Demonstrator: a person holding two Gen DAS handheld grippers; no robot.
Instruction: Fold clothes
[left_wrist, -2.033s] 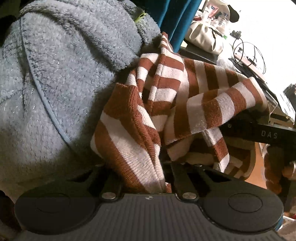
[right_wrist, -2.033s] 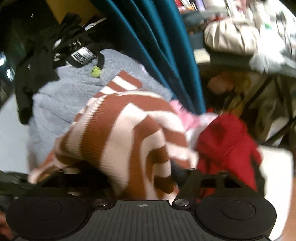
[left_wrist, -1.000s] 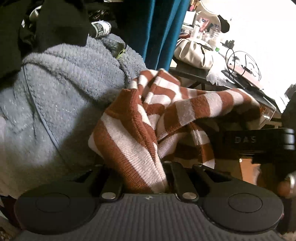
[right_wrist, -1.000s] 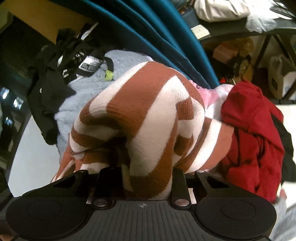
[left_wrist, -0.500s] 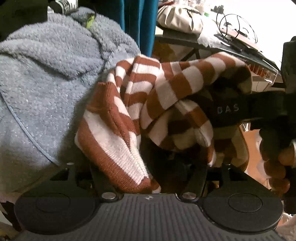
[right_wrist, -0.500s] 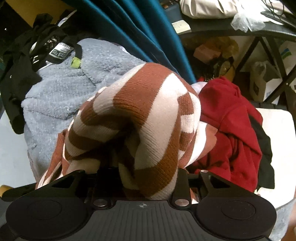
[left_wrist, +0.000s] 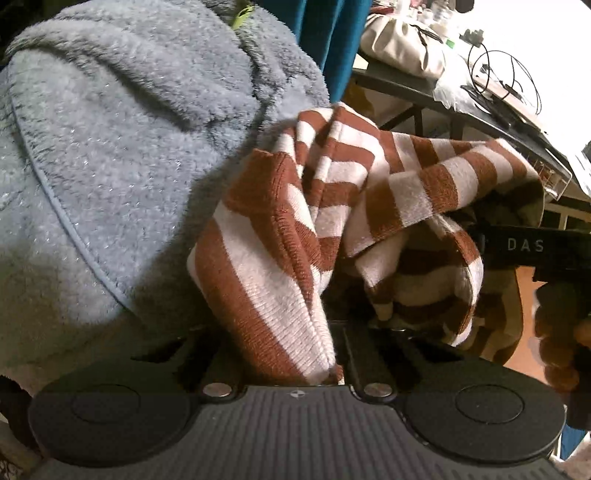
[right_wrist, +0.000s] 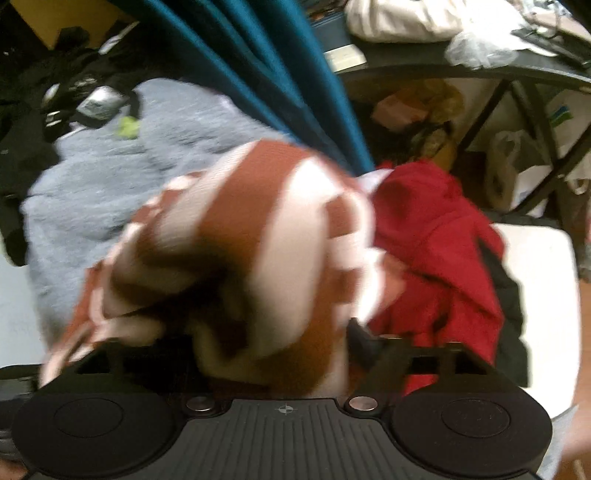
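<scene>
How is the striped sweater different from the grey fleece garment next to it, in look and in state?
The striped sweater has brown and white bands and a ribbed knit; the grey fleece garment is plain and fluffy. The sweater is bunched up between the jaws of the closing left gripper; the fleece lies untouched. Both are unfolded.

one brown-and-white striped sweater (left_wrist: 303, 236), one fluffy grey-blue robe (left_wrist: 122, 155), one red garment (right_wrist: 436, 251), one black garment (right_wrist: 33, 122), one teal curtain (right_wrist: 266, 62), one cream bag (left_wrist: 402, 40), two black grippers, left (left_wrist: 291, 369) and right (right_wrist: 280, 369).
</scene>
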